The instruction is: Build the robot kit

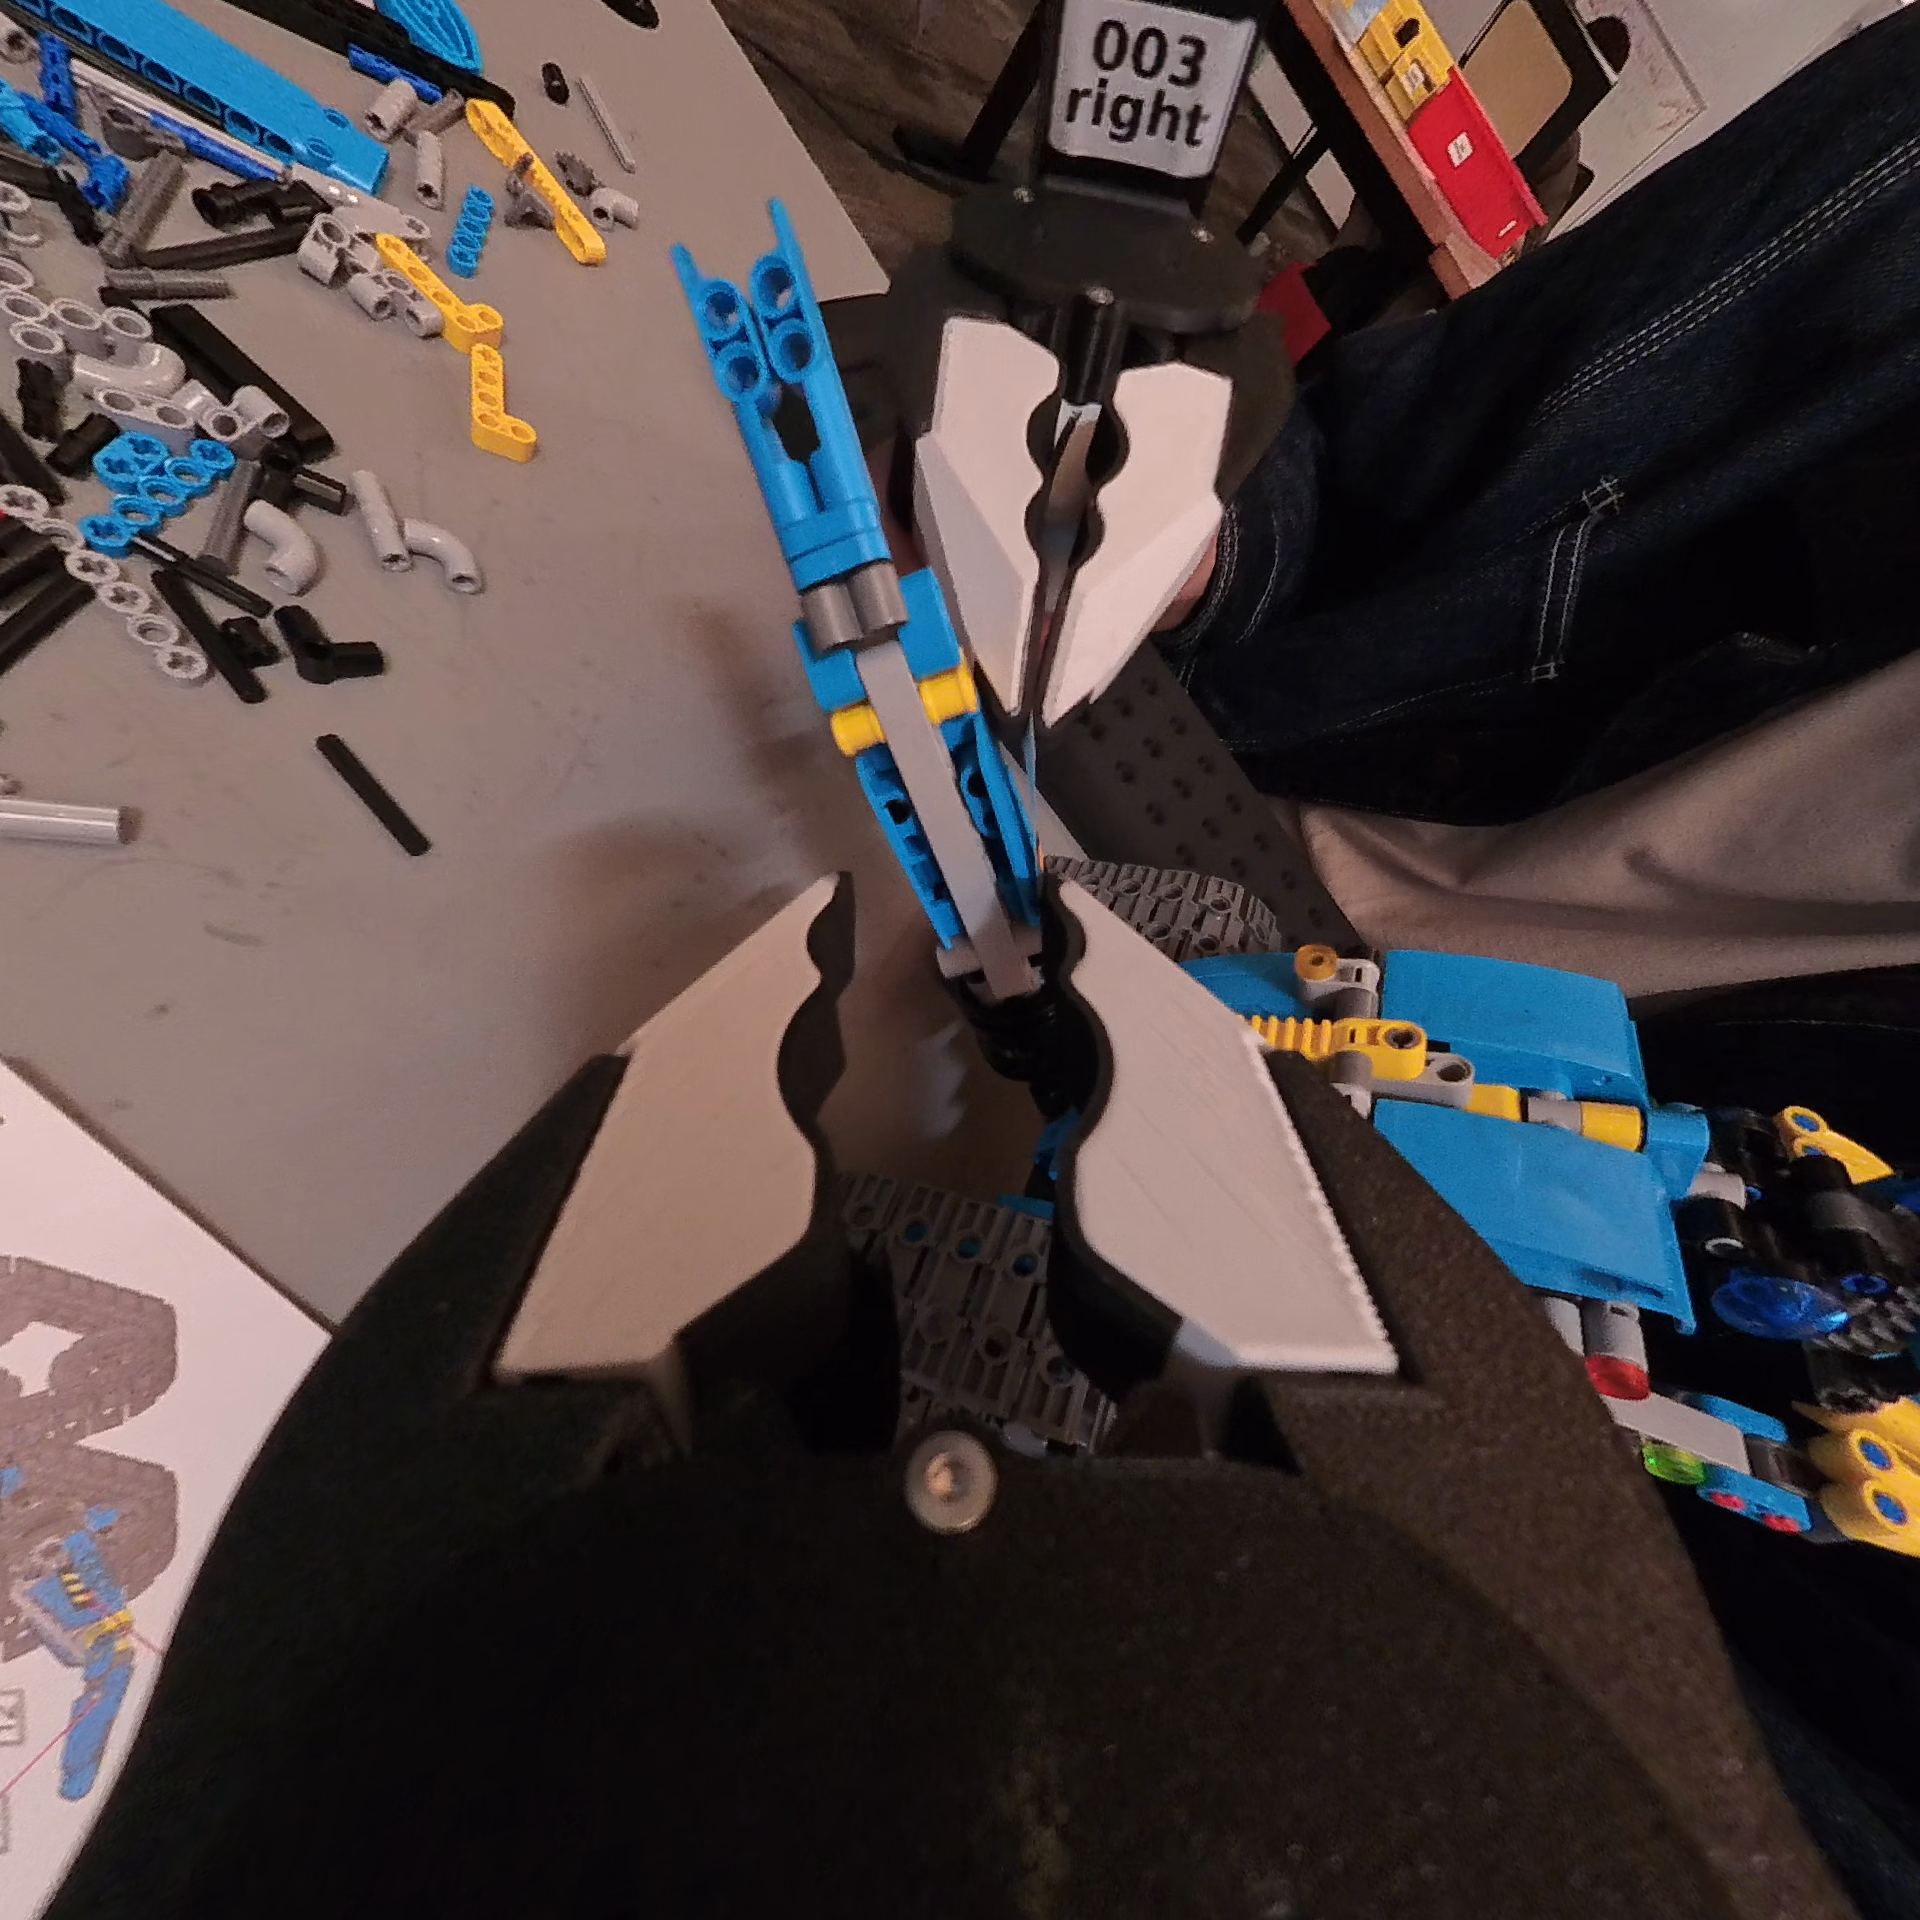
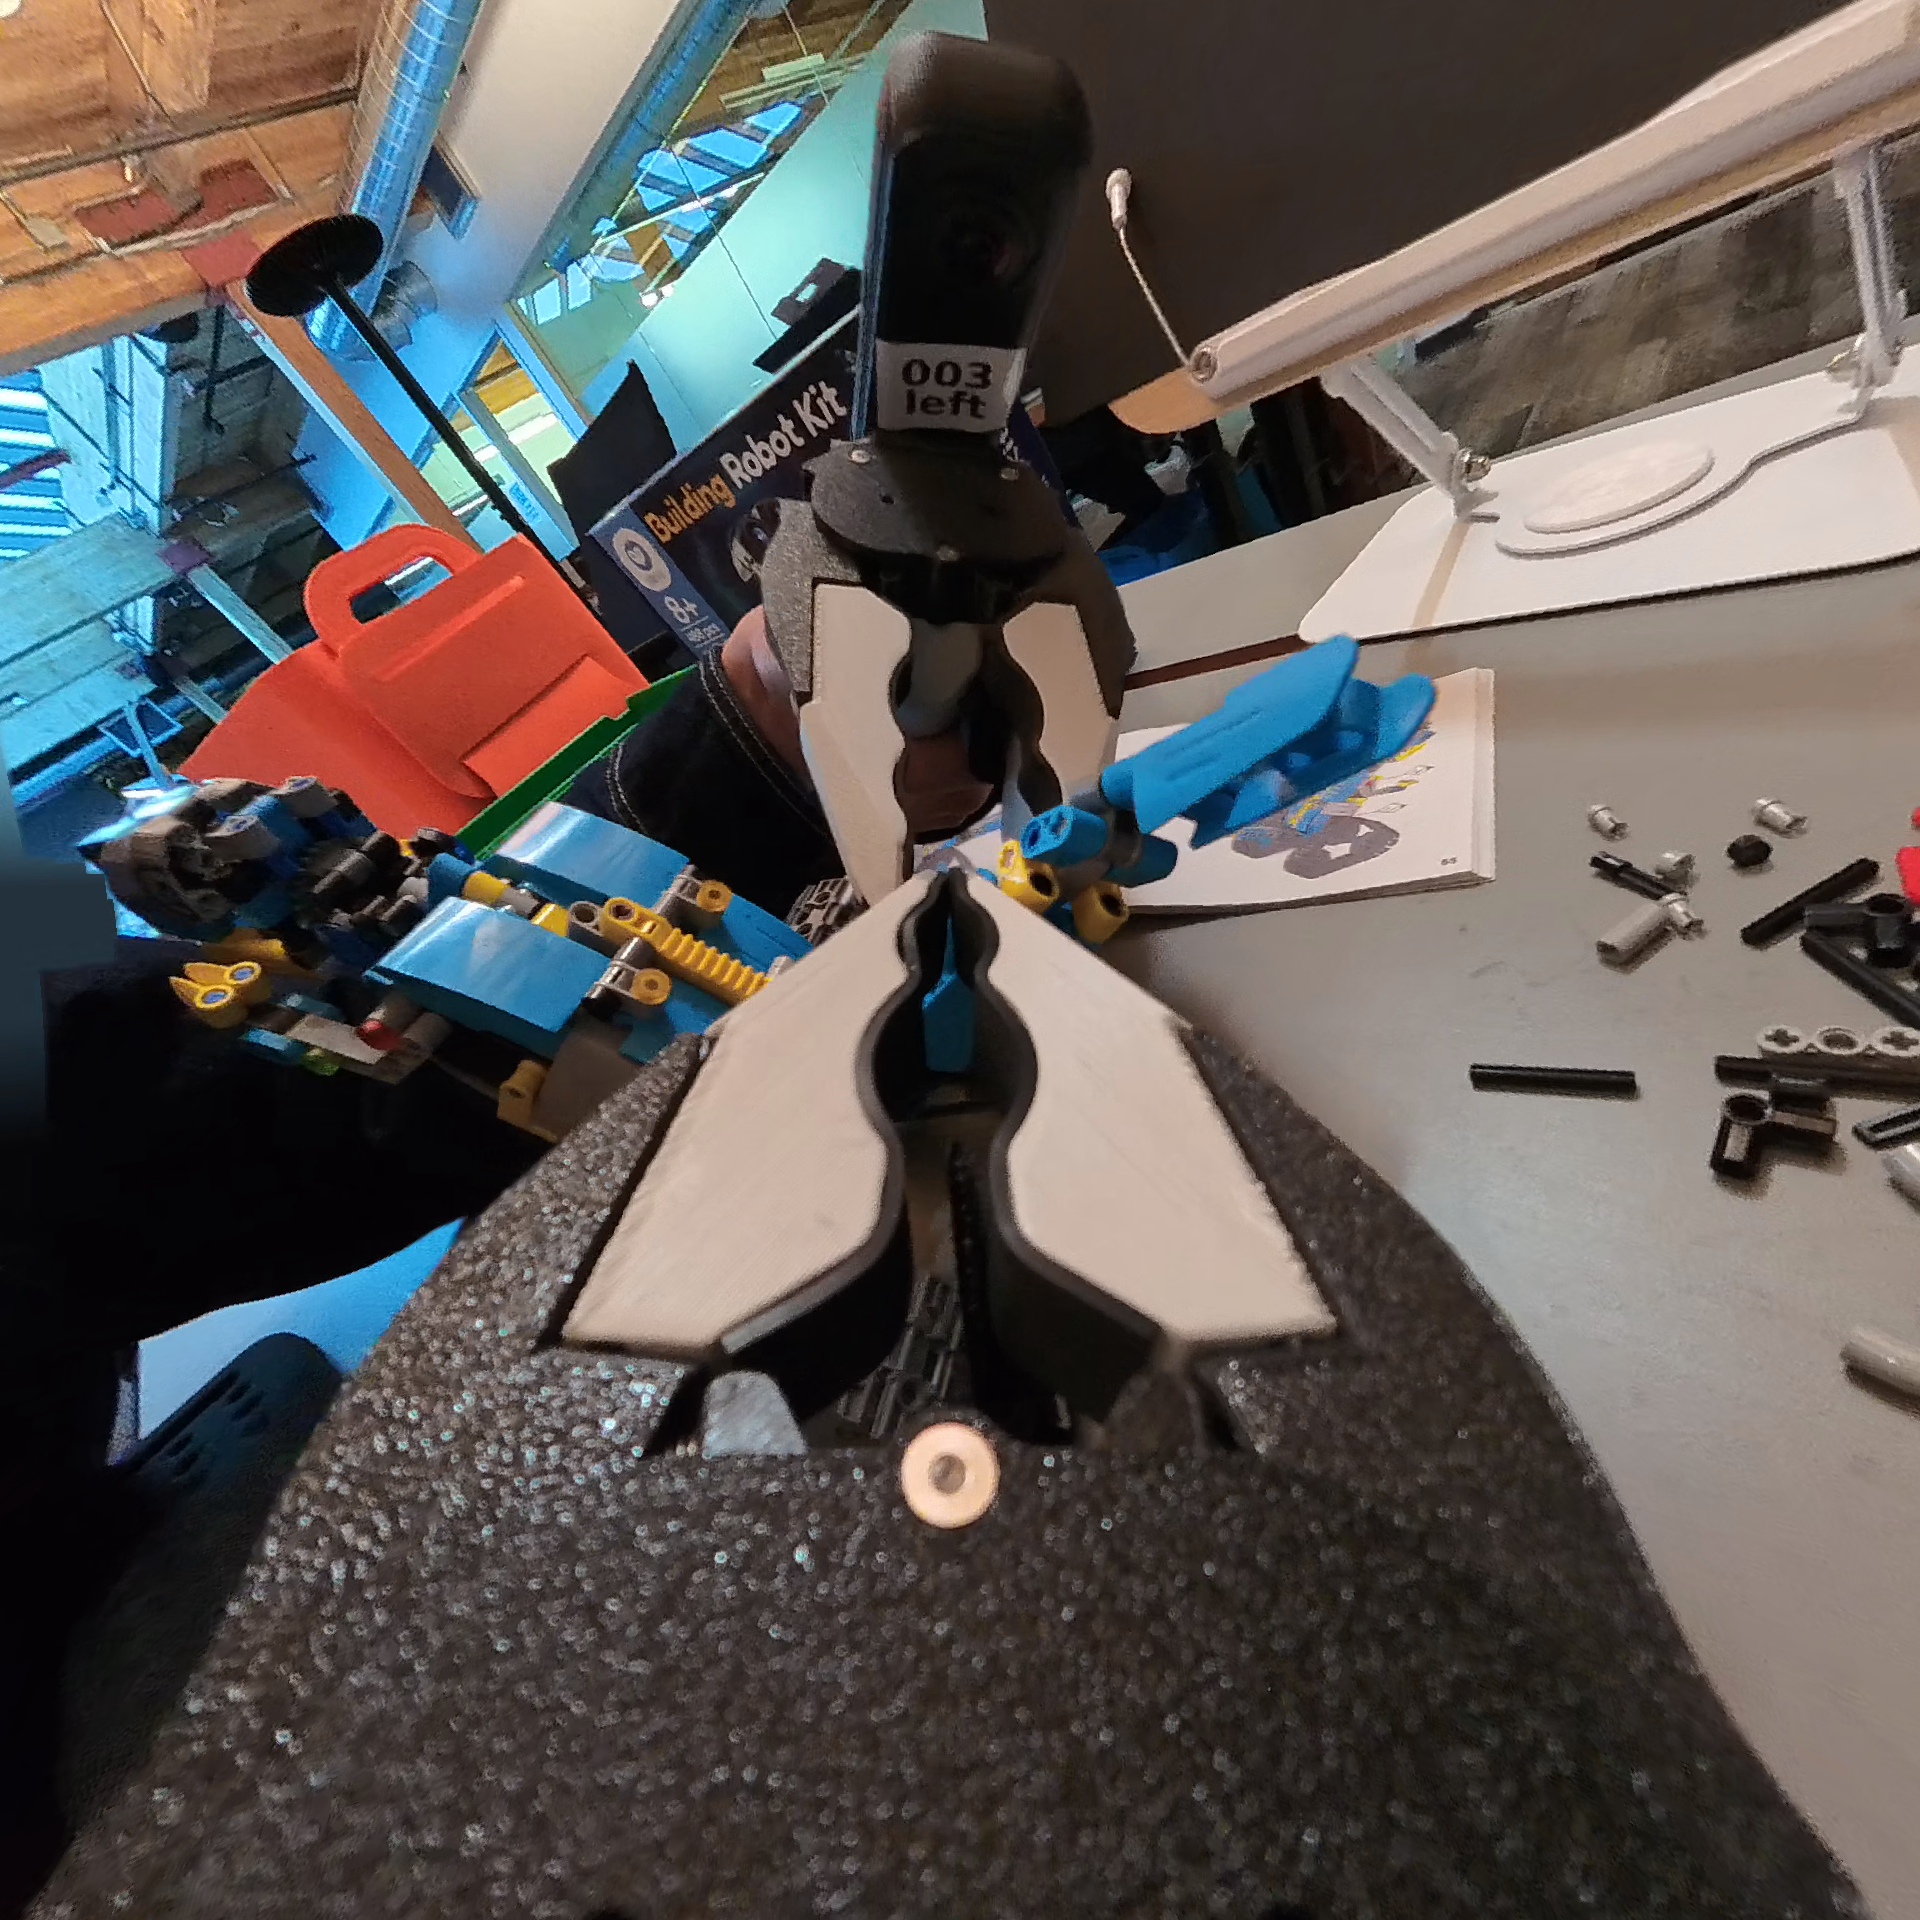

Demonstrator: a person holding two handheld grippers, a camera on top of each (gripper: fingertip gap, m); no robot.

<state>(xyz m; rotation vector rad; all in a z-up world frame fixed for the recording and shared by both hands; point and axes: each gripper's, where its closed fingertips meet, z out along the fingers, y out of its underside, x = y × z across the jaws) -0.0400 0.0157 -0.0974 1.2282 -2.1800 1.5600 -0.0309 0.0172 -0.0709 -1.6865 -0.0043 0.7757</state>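
Note:
My left gripper is open. A long blue, grey and yellow brick arm stands between its fingers and touches only the right one. The arm rises from a tracked brick vehicle with blue panels that lies just to the right. My right gripper faces it from above and is shut on a thin blue part on the arm's side. In the right wrist view the right gripper pinches that thin blue piece. The left gripper is open opposite, the blue arm points right, and the vehicle is at the left.
Several loose blue, yellow, grey and black bricks lie on the grey table. An instruction booklet lies nearby. An orange bag, a kit box and a white lamp base stand behind. A person's leg in dark jeans is at the table edge. My left and right fingertips are right by each other.

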